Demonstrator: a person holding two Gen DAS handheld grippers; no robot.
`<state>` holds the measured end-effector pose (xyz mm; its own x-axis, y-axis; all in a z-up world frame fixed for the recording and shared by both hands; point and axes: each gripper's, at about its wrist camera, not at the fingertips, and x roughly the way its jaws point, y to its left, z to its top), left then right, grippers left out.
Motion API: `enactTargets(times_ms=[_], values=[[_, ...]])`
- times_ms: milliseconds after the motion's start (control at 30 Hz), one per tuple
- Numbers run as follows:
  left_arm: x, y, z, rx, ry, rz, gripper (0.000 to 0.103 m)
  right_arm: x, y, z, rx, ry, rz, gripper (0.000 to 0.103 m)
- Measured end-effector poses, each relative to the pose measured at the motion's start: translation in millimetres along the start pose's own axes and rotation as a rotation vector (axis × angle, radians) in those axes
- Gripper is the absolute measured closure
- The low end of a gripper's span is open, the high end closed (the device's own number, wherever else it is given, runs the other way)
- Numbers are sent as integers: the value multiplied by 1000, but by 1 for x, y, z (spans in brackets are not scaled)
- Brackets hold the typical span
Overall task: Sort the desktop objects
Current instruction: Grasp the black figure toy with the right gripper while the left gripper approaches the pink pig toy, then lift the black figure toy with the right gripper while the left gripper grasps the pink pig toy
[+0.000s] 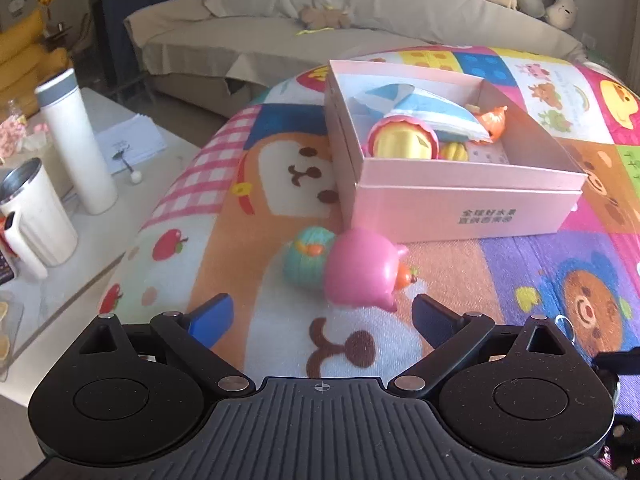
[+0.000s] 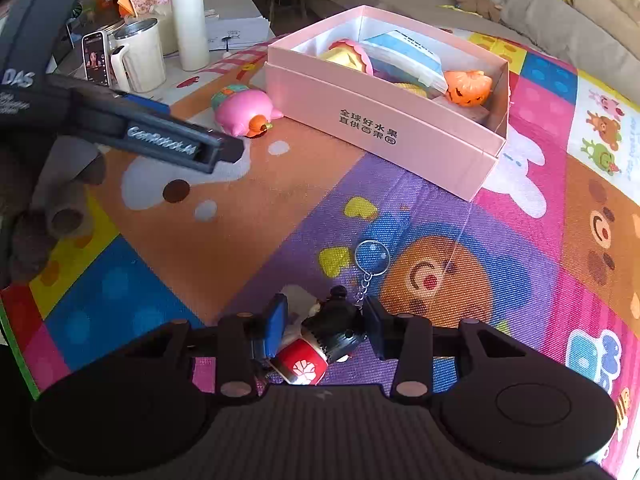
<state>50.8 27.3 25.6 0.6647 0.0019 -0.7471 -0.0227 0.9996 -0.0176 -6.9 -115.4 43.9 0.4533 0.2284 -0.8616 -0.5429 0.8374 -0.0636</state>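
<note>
- Sorting small toys into the pink box (image 2: 384,120) on the patterned play mat (image 2: 240,216).
- Right tongs (image 2: 326,326) narrowed around a keychain figure (image 2: 320,340), black head and red body lying between the pads; actual pad contact hard to confirm.
- Light, hard, small; best taken across the stiff body, not the loose chain and ring (image 2: 372,258), likely to swing.
- Left tongs (image 1: 322,316) wide, empty, just short of the pink pig toy (image 1: 360,268) beside the box.
- Glossy, rounded, probably slippery; best pinched across the widest part.
</note>
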Motion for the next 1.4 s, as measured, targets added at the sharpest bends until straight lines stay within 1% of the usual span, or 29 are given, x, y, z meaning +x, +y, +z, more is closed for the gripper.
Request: enactTargets(times_ms=[33, 100, 133, 200, 267, 300, 333, 400, 500, 633, 700, 767, 833, 1033, 1167, 1233, 1400], values=[[3, -2, 3, 5, 2, -4, 5, -1, 0, -1, 7, -1, 2, 61], [7, -6, 6, 10, -1, -17, 14, -2, -2, -1, 20, 1, -2, 60], [8, -7, 7, 14, 0, -24, 22, -3, -2, -2, 24, 0, -7, 59], [8, -9, 6, 13, 0, -19, 25, -4, -3, -4, 27, -2, -20, 55], [5, -9, 3, 19, 4, -23, 30, -7, -5, -4, 34, -8, -26, 54], [1, -9, 0, 20, 10, -31, 30, -9, -6, -4, 38, -11, -27, 53], [-3, -8, -3, 25, 20, -42, 31, -12, -8, -4, 42, -17, -28, 51], [-14, -7, -12, 35, 42, -61, 31, -18, -12, -3, 49, -35, -34, 46], [-35, -6, -31, 56, 83, -102, 30, -26, -15, -4, 53, -53, -45, 38], [-65, -9, -60, 80, 121, -162, 26, -31, -17, -8, 57, -58, -46, 35], [-74, -12, -71, 86, 123, -173, 24, -32, -17, -10, 59, -52, -44, 33], [-79, -13, -79, 83, 116, -178, 19, -31, -16, -13, 60, -39, -39, 32], [-80, -14, -81, 75, 110, -183, 16, -30, -14, -16, 59, -28, -28, 30], [-79, -17, -80, 77, 109, -185, 13, -25, -3, -19, 60, -6, 5, 30], [-79, -14, -83, 71, 106, -182, 9, -24, 7, -23, 41, 6, 37, 30], [-79, -12, -83, 70, 104, -184, 8, -25, 12, -25, 34, -1, 52, 30], [-79, -12, -84, 70, 102, -188, 7, -34, 19, -22, 30, -40, 121, 30]])
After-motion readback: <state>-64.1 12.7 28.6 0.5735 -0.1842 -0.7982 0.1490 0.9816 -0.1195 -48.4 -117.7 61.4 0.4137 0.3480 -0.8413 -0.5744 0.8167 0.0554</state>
